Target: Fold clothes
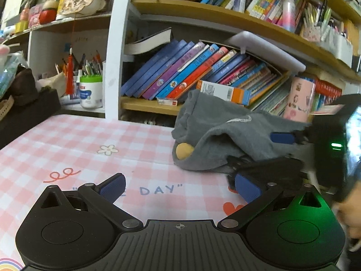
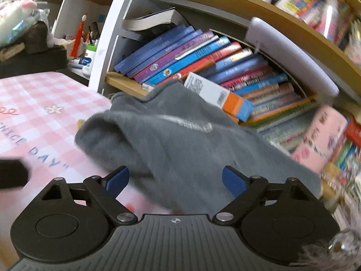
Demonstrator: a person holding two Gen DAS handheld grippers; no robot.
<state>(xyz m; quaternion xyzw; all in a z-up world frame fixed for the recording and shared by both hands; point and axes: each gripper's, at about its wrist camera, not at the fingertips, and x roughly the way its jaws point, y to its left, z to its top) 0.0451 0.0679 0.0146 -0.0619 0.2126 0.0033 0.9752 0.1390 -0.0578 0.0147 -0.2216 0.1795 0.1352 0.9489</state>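
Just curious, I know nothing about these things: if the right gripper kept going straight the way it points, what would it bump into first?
Most likely the grey garment: it fills the space directly ahead of the open right gripper.

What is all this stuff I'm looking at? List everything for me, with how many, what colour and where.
Crumpled grey fleece garment: one, grey, heaped at the table's far right side.
Pink-and-white checked tablecloth: one, covers the table.
Leaning row of books: many, mostly blue, purple and red, lower shelf behind the table.
White and orange cardboard box: one, lying before the books.
White pen pot with green lid: one, left cubby.
Red tassel: one, hanging beside the pot.
Pink patterned tin: one, right of the books.
Left gripper: black, blue pads, jaws open above the table.
Right gripper: same, jaws open at the garment.
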